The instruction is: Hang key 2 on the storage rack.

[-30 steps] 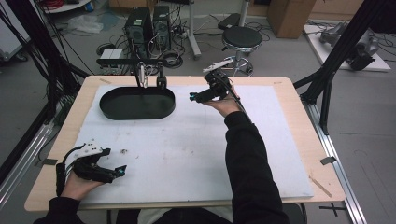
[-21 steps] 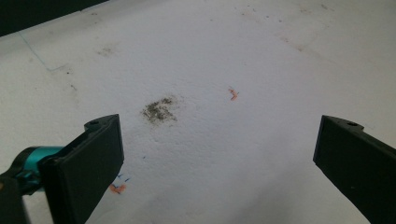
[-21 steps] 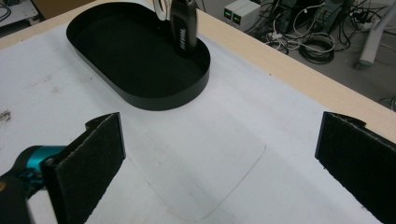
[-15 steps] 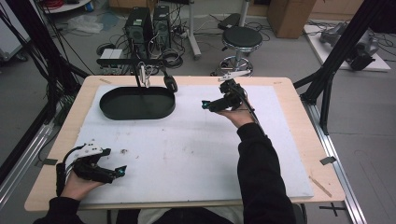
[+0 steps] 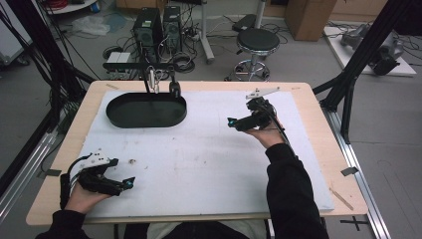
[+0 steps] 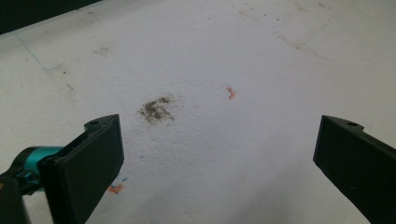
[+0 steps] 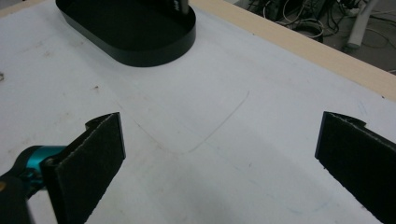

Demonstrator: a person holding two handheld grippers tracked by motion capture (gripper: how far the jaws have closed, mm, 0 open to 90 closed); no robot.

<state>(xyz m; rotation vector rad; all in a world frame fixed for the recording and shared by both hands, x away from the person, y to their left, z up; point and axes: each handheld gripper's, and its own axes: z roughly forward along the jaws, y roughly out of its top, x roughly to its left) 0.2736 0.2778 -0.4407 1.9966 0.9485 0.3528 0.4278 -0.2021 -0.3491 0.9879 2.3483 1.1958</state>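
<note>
A black oval tray (image 5: pixel 146 109) lies at the back left of the white mat (image 5: pixel 209 159); the same tray (image 7: pixel 135 32) shows at the top of the right gripper view, ahead and to the left of the jaws. My right gripper (image 5: pixel 232 121) hangs over the mat's right half, pointing left toward the tray, open with nothing between its fingers (image 7: pixel 93 154). My left gripper (image 5: pixel 128 183) rests low over the mat's front left corner, open and empty. Below its jaws lies a dark smudge (image 6: pixel 156 109).
A small stand with a dark clip (image 5: pixel 174 88) rises at the tray's back edge. The wooden table edge (image 5: pixel 209 85) runs behind the mat. A stool (image 5: pixel 258 41), computer towers (image 5: pixel 158 25) and cables sit on the floor beyond. Small orange flecks (image 6: pixel 230 92) dot the mat.
My right gripper has drawn back from beside the tray, moving right and toward the person. The left gripper has stayed put.
</note>
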